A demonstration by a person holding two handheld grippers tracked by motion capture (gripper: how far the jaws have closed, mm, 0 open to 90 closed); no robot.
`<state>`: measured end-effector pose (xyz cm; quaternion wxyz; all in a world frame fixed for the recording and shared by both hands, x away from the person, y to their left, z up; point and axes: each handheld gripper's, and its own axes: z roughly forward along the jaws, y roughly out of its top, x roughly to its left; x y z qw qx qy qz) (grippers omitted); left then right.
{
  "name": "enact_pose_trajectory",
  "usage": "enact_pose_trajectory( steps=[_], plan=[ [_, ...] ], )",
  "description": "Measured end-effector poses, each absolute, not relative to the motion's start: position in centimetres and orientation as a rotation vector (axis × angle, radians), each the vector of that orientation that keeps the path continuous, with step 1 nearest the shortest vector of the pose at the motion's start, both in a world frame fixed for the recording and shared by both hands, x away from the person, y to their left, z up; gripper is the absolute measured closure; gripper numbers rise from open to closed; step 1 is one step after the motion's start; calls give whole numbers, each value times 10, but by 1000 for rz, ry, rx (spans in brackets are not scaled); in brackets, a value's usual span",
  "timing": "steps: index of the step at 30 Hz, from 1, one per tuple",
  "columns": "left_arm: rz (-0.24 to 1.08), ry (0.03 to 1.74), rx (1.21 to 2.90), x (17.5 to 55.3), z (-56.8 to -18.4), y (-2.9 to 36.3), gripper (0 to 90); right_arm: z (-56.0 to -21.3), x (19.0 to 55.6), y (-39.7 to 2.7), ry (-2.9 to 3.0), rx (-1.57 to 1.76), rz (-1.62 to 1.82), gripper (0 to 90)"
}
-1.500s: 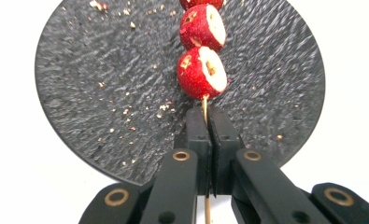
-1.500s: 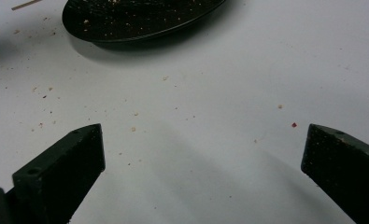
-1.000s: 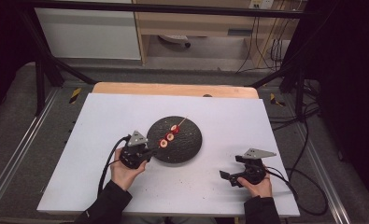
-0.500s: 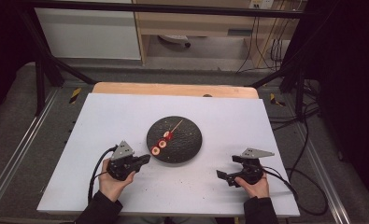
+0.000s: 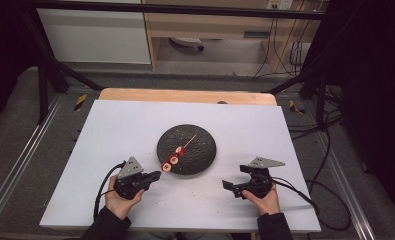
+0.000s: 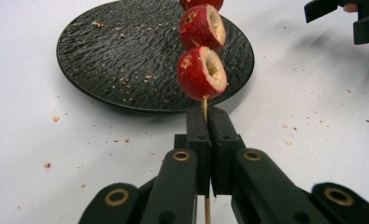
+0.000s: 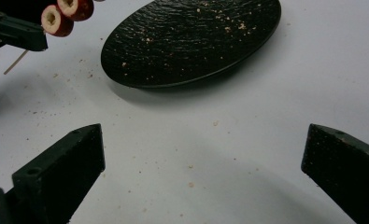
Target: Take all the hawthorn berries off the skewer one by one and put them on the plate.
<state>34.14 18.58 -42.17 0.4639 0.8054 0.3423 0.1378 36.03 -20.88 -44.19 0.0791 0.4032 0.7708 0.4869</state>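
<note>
High view: the left gripper [image 5: 155,175] was clamped on the bare end of the skewer [image 5: 177,150], which ran up and to the right over the near-left rim of the plate [image 5: 205,140]. Three fruit pieces [image 5: 173,160] sat on the skewer, the lowest at the plate's edge. Holding the stick by its bare end kept the jaws off the fruit and probably left the pieces free to be pulled off. The right gripper [image 5: 227,186] rested low on the table [image 5: 115,125], well apart from the plate and to its right, with nothing between its jaws. Cables trailed from both grippers toward the person. Nothing lay between the right gripper and the skewer.

Left gripper view: the jaws were closed to a narrow slit on the skewer [image 6: 204,105], which passed between them and continued below. The nearest fruit piece [image 6: 202,73] sat just beyond the jaw tips, cut face to the right; a second piece [image 6: 202,27] followed above it. The plate [image 6: 107,56] lay behind, bare apart from crumbs. Crumbs also dotted the table [image 6: 42,154].

Right gripper view: the jaws stood wide apart and empty, pointing toward the plate [image 7: 191,42]. The fruit pieces [image 7: 56,19] and left gripper [image 7: 18,32] appeared at top left, raised off the table [image 7: 196,154]. The path to them looked unobstructed.
</note>
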Motion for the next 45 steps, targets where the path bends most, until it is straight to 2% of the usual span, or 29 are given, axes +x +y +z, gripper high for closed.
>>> enact_pose_trajectory(
  steps=[21,30,45],
  plan=[
    [352,793,1991,333,-425,173,881,-420,361,-170,2334,1158,1484,22],
    [357,780,1996,331,-426,169,881,-408,373,-147,2349,1151,1529,100],
    [346,745,2008,327,-428,158,881,-403,392,-125,2347,1168,1639,321]
  ],
)
